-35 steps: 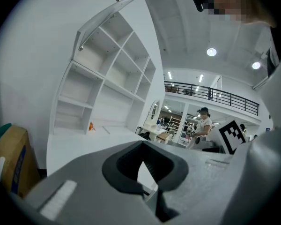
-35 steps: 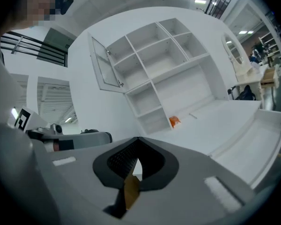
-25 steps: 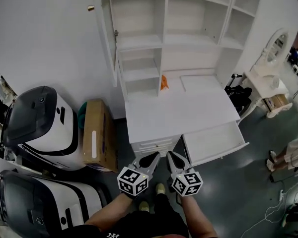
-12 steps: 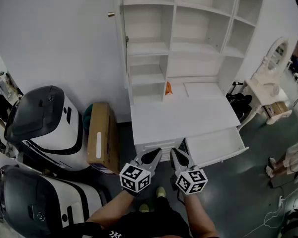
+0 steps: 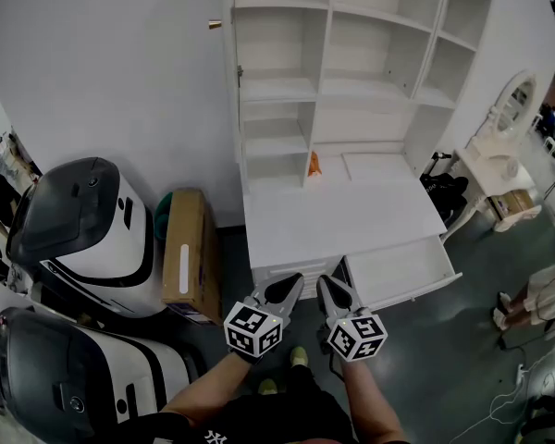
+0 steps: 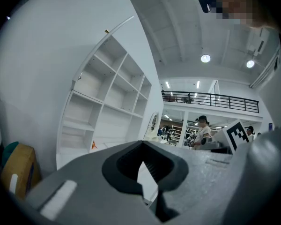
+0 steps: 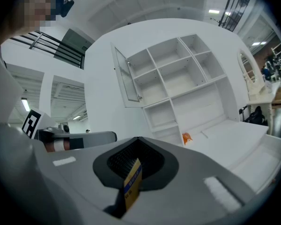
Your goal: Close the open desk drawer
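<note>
The white desk [image 5: 338,215] with its shelf unit stands ahead of me. Its right-hand drawer [image 5: 402,271] is pulled out and looks empty; it also shows at the right edge of the right gripper view as a drawer [image 7: 271,149]. Both grippers hang close together just short of the desk front. The left gripper [image 5: 294,280] points at the closed left drawers, jaws shut and empty [image 6: 143,143]. The right gripper [image 5: 322,282] sits left of the open drawer, apart from it, and is shut on a small yellow and blue card [image 7: 132,182].
A small orange item [image 5: 314,164] lies at the back of the desktop. A cardboard box [image 5: 187,252] and two white and black machines [image 5: 83,234] stand to the left. A black bag [image 5: 444,178], a vanity table [image 5: 499,169] and a person [image 5: 546,289] are on the right.
The head view has shifted, so the desk now sits slightly further right and closer. Both grippers keep their place near my body. The drawer stays open.
</note>
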